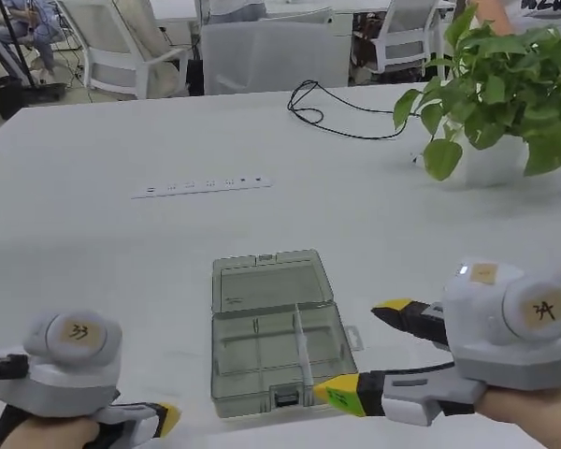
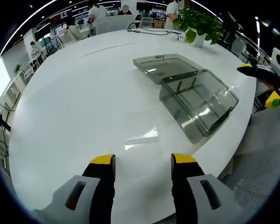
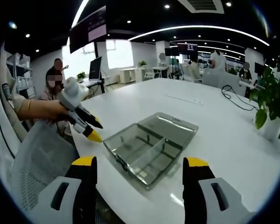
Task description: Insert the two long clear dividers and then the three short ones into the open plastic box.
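The open clear plastic box (image 1: 262, 351) lies near the table's front edge, its lid (image 1: 271, 281) folded back flat. One long clear divider (image 1: 302, 348) stands upright inside, right of centre; it is also seen in the right gripper view as the divider (image 3: 147, 157) in the box (image 3: 130, 140). My right gripper (image 1: 366, 351) hovers open just right of the box, holding nothing. The left gripper (image 1: 159, 421) is low at the front left, open and empty. Faint clear flat pieces (image 2: 141, 131) lie on the table ahead of the left gripper (image 2: 143, 159), left of the box (image 2: 198, 100).
A white power strip (image 1: 201, 187) lies mid-table. A potted plant (image 1: 505, 94) stands at the back right, a black cable (image 1: 337, 112) beside it. Chairs (image 1: 262, 51) line the far side. The table's front edge runs just below the box.
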